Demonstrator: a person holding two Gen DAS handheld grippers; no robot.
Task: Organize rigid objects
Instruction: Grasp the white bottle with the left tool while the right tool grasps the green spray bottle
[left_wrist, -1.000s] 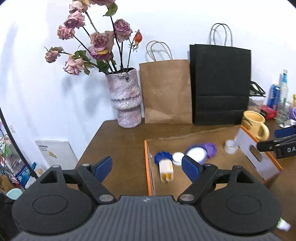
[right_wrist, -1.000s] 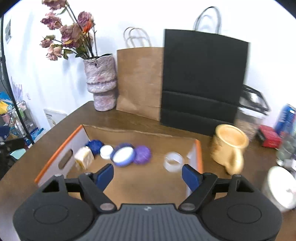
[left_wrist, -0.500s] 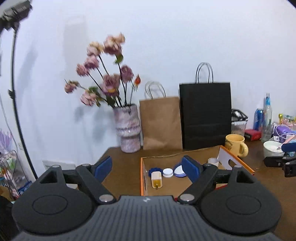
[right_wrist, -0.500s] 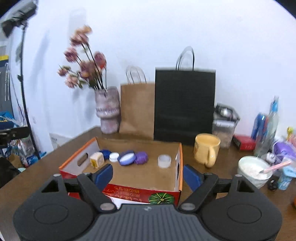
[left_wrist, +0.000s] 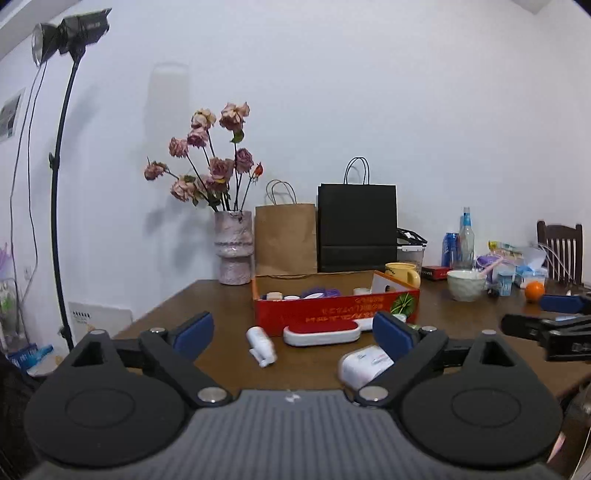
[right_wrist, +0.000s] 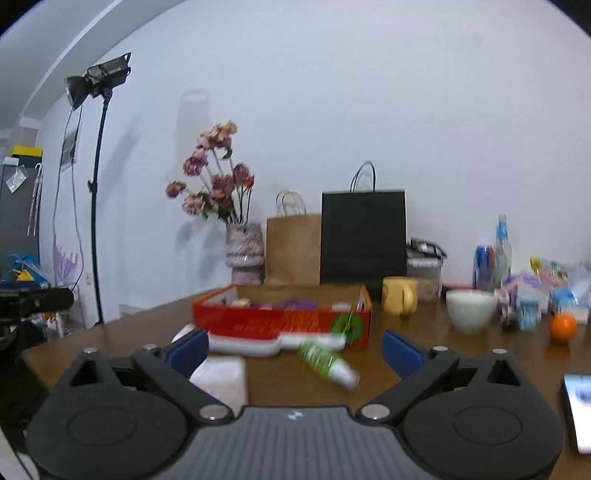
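Box: red, mid-table, already holding several caps and small pieces.
Left outside: white bottle, red-topped case, green bottle, white block, all just in front.
Left gripper: spread, empty.
Right gripper: spread, empty.
Progress: partway, judging by this.

The red box carries a line of yellow print along its front, too blurred to read.

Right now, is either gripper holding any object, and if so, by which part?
Nothing is held. The left gripper and the right gripper are both open, with only the table visible between their fingers.
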